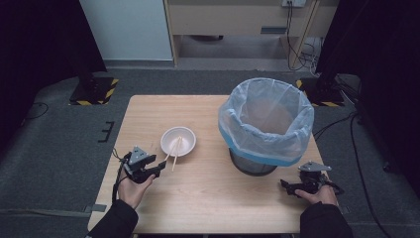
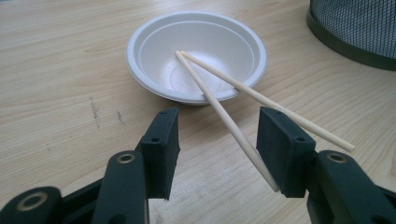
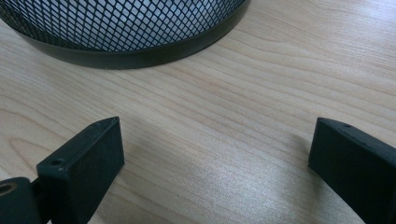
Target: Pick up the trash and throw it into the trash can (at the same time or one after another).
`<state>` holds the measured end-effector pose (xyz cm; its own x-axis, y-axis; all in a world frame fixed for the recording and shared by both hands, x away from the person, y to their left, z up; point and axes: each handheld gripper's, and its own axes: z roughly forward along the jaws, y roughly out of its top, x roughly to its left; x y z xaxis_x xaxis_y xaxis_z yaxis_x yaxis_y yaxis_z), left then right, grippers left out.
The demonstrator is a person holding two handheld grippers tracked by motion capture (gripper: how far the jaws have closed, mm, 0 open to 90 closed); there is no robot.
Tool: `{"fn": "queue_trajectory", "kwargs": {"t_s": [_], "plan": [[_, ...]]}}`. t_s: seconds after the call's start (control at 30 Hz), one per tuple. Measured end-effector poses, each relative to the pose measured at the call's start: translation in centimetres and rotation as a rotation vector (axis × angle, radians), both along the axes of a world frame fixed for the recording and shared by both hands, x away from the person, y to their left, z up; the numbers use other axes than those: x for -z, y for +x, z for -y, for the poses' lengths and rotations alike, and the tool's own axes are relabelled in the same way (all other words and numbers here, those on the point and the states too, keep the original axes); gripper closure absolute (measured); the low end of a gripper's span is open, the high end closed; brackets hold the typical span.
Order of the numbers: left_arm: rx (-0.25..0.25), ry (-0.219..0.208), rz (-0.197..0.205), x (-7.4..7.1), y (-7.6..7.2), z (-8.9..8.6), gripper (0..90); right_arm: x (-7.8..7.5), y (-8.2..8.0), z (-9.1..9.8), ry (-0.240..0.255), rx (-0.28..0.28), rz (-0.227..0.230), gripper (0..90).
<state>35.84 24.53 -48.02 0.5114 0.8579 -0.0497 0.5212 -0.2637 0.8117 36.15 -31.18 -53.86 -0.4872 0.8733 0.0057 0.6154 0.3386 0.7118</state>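
The left gripper (image 2: 217, 149) sits low over the bench (image 1: 208, 198), its jaws open to a moderate gap and closed on nothing. The pair of wooden chopsticks (image 2: 219, 100) is what it is reaching for. Their far tips rest inside the white disposable bowl (image 2: 154, 51), and their near ends slope over the bowl's rim down toward the gripper. The long axis of both sticks runs away from the jaws and slightly to the left in the left gripper view, so the sticks lie nearly along the line of the jaws, not across it. One stick ends between the jaws, close against the inner face of the right-hand pad; whether it touches that pad I cannot tell. The other stick passes behind that pad and sticks out beyond it, so it lies outside the gap. I judge that a close from here would catch one stick at most; taking both calls for a shift to that side.

In the high view the left gripper (image 1: 143, 167) is just beside the bowl (image 1: 178, 141), while the right gripper (image 1: 302, 186) rests well apart from it, near the foot of the mesh waste bin (image 1: 252, 166) lined with a pale blue bag (image 1: 265, 124). Its jaws stand wide open and empty.

No brand, label or writing is readable.
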Motion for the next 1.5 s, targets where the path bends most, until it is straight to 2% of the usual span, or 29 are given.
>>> {"fn": "queue_trajectory", "kwargs": {"t_s": [0.27,0.57,0.83,0.93,1.3,1.5], "plan": [[0.02,0.014,-0.004,0.2,-0.4,0.7,49.6,0.0,0.0,0.0,0.0,0.0,0.0,3.6],[0.015,0.066,-0.016,0.4,-0.7,1.0,63.3,0.0,0.0,0.0,0.0,0.0,0.0,3.6],[0.0,0.067,-0.026,0.2,-0.6,0.6,79.0,0.0,0.0,0.0,0.0,0.0,0.0,3.5],[-0.009,0.059,-0.023,0.0,-0.6,0.4,85.0,0.0,0.0,0.0,0.0,0.0,0.0,3.6],[-0.02,0.015,0.032,-1.1,-0.9,-0.2,85.5,0.0,0.0,0.0,0.0,0.0,0.0,3.6],[-0.021,-0.037,0.07,-2.0,-1.1,-0.5,85.5,0.0,0.0,0.0,0.0,0.0,0.0,3.5]]}}
